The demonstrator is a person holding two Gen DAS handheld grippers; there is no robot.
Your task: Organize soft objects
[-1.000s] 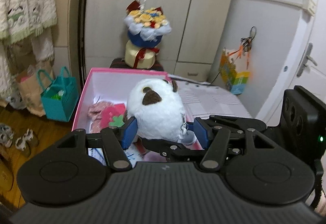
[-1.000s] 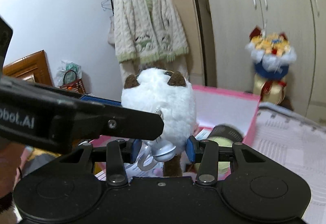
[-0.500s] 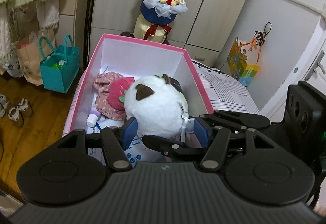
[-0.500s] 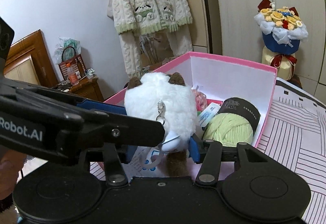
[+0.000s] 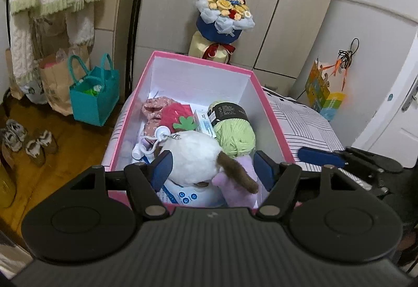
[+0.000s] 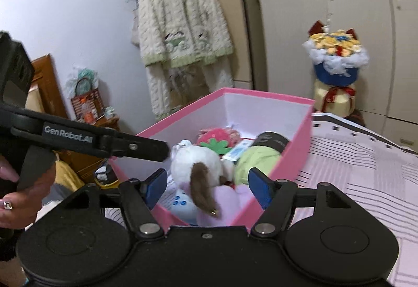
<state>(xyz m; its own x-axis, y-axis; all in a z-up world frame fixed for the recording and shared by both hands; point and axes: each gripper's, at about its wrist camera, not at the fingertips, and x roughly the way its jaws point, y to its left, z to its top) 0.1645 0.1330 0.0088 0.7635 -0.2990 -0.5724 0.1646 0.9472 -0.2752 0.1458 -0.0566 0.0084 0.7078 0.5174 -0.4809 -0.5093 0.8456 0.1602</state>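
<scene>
A white plush toy [image 5: 193, 153] with a brown tail lies in the pink box [image 5: 198, 60], on top of a purple plush [image 5: 235, 190] and beside a green yarn ball [image 5: 235, 133] and a red strawberry plush [image 5: 177, 114]. My left gripper [image 5: 213, 167] hovers over the box's near end, its jaws opening, with the toy between the pads and the right pad clear of it. In the right wrist view the toy [image 6: 193, 164] rests in the box [image 6: 261, 95]. My right gripper [image 6: 207, 186] stands just before it with jaws opening and pads off the toy.
The box sits on a striped bed sheet [image 5: 300, 119]. A teal bag [image 5: 91, 99], paper bags and shoes [image 5: 26, 140] stand on the wooden floor at left. A bouquet [image 5: 224, 15] stands behind the box by the wardrobe. A person's hand [image 6: 15, 198] holds the left gripper.
The white plush went from being held above the box by both grippers to lying inside it. Both pairs of jaws have widened, and the right gripper has drawn back.
</scene>
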